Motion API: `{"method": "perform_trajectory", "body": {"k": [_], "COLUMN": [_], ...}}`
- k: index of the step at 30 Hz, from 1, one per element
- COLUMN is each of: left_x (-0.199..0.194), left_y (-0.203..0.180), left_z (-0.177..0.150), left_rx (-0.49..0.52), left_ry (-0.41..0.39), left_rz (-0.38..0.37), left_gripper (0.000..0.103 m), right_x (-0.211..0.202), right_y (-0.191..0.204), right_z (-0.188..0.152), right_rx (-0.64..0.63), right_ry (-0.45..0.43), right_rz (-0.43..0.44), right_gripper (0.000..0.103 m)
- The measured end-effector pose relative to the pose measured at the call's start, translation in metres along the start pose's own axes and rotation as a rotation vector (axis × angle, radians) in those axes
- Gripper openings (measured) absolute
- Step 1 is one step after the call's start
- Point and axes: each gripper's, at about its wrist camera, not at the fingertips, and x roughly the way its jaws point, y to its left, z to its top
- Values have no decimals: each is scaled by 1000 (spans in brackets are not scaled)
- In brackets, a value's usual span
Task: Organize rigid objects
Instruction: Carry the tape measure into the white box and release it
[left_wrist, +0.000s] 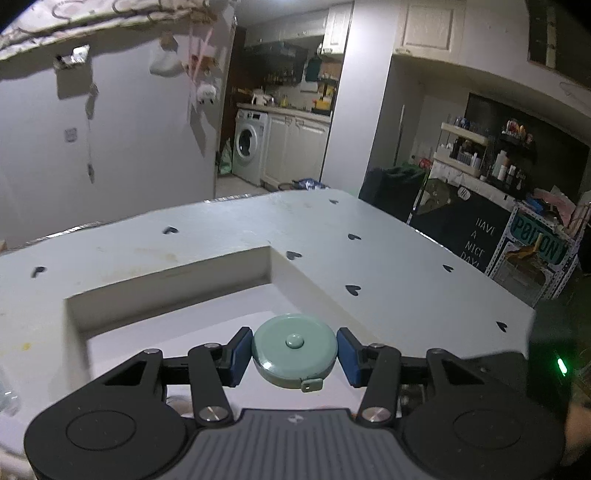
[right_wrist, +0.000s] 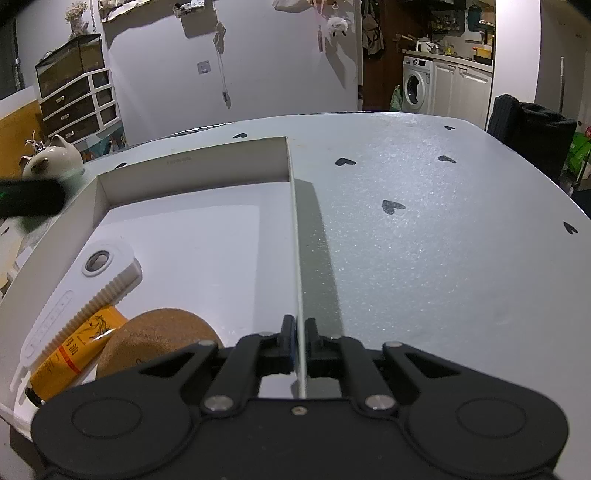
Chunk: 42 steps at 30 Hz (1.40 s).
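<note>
Above the white box (left_wrist: 173, 291), the left hand-held gripper (left_wrist: 294, 350) clamps a green tape measure (left_wrist: 294, 350), while the right hand-held gripper (right_wrist: 302, 341) pinches the box's side wall.

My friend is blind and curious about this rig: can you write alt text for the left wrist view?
The left gripper holds a round green tape measure between its blue pads, above a shallow white box. The box sits on a white table dotted with small black hearts. Behind it, a dim kitchen with a washing machine.
</note>
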Motion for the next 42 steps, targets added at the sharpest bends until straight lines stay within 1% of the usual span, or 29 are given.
{"method": "perform_trajectory", "body": {"k": [3, 6, 11, 14, 17, 21, 28, 30, 31, 32, 36, 42], "left_x": [28, 58, 87, 95, 97, 103, 103, 103, 102, 102, 99, 93], "left_y": [-7, -6, -3, -3, -3, -4, -1, -1, -1, -1, -2, -1], "left_z": [3, 2, -8, -12, -12, -13, -14, -14, -14, -14, -16, -21], "left_rx": [2, -30, -78, -91, -96, -100, -127, -130, -129, -129, -131, -142], "left_ry": [29, 87, 150, 192, 187, 225, 224, 222, 223, 225, 227, 212], "left_rz": [17, 29, 13, -17, -26, -51, -68, -70, -71, -70, -74, -77], "left_gripper": [50, 50, 50, 50, 50, 50, 52, 59, 68, 73, 74, 89], "right_x": [0, 1, 0, 0, 0, 0, 0, 0, 0, 0, 0, 0], "right_y": [2, 1, 1, 0, 0, 0, -1, -1, 0, 0, 0, 0], "right_z": [-1, 0, -1, -2, -3, -2, -2, -2, -2, -2, -2, -2], "right_rx": [-16, -14, -33, -32, -34, -34, -33, -33, -32, -33, -38, -42], "right_ry": [0, 6, -1, -5, -6, -4, -6, -6, -6, -6, -4, -5], "right_rz": [-8, -4, -3, 4, 7, 7, 12, 11, 10, 10, 9, 12], "right_gripper": [6, 6, 6, 6, 6, 6, 6, 6, 6, 6, 6, 6]}}
